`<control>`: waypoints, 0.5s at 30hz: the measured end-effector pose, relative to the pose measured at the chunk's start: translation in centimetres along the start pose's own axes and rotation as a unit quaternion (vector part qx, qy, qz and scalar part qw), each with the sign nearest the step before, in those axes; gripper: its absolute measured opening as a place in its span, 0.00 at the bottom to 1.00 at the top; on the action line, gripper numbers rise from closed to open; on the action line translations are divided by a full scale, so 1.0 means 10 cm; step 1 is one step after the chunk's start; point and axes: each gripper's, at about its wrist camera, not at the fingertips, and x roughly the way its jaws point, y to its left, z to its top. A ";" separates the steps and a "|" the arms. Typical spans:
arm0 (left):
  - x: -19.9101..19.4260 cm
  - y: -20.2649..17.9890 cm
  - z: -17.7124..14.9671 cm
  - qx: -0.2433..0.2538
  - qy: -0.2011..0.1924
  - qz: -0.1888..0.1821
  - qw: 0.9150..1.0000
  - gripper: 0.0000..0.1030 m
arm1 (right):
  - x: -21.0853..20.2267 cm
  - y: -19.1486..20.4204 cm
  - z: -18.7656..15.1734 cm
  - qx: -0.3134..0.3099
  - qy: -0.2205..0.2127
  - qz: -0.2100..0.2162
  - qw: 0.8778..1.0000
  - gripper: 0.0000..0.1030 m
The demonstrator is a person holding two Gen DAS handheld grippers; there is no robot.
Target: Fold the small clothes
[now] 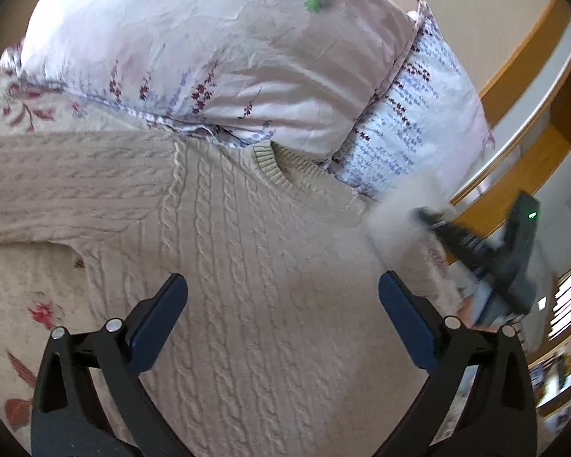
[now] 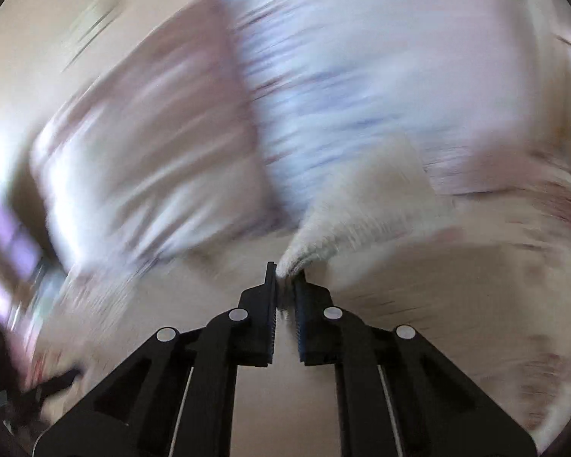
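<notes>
A cream cable-knit sweater point(image 1: 247, 236) lies flat on a floral bedspread point(image 1: 30, 297), front up. Its long axis runs from the hem, near the left wrist camera, up to the ribbed collar point(image 1: 281, 169), which points at two pillows point(image 1: 194, 61) and touches the lower edge of the nearer one. One sleeve point(image 1: 68, 186) stretches straight out to the left, across that axis.

The left gripper point(image 1: 283, 304) hangs over the sweater's body with its jaws spread wide and nothing between them; the blue pads point(image 1: 407, 316) stand clear on either side of the cable ribs.

The right gripper point(image 2: 285, 278) is closed tight on a bunched end of the knit, most likely the other sleeve point(image 2: 361, 213) (the right wrist view is badly smeared). The fabric fans up and to the right from the fingertips, lifted off the bed. In the left wrist view this gripper shows at the sweater's right edge, blurred, with pale knit at its tips.
</notes>
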 end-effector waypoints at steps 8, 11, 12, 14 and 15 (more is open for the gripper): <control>0.29 0.04 0.04 -0.077 0.045 -0.038 0.995 0.88 | 0.14 -0.16 -0.39 0.064 0.089 0.056 0.992 0.46; 0.46 0.04 0.06 -0.110 0.068 -0.056 0.990 0.76 | -0.16 -0.68 -0.48 0.180 0.064 0.066 0.979 0.48; 0.53 0.04 0.07 -0.120 0.077 -0.061 0.988 0.72 | -0.23 -0.87 -0.51 0.218 0.055 0.067 0.972 0.48; 0.64 0.03 0.09 -0.135 0.085 -0.056 0.986 0.68 | -0.42 -1.33 -0.65 0.312 0.029 0.060 0.948 0.48; 0.68 0.04 0.10 -0.141 0.087 -0.050 0.985 0.65 | -0.49 -1.50 -0.70 0.344 0.017 0.049 0.938 0.48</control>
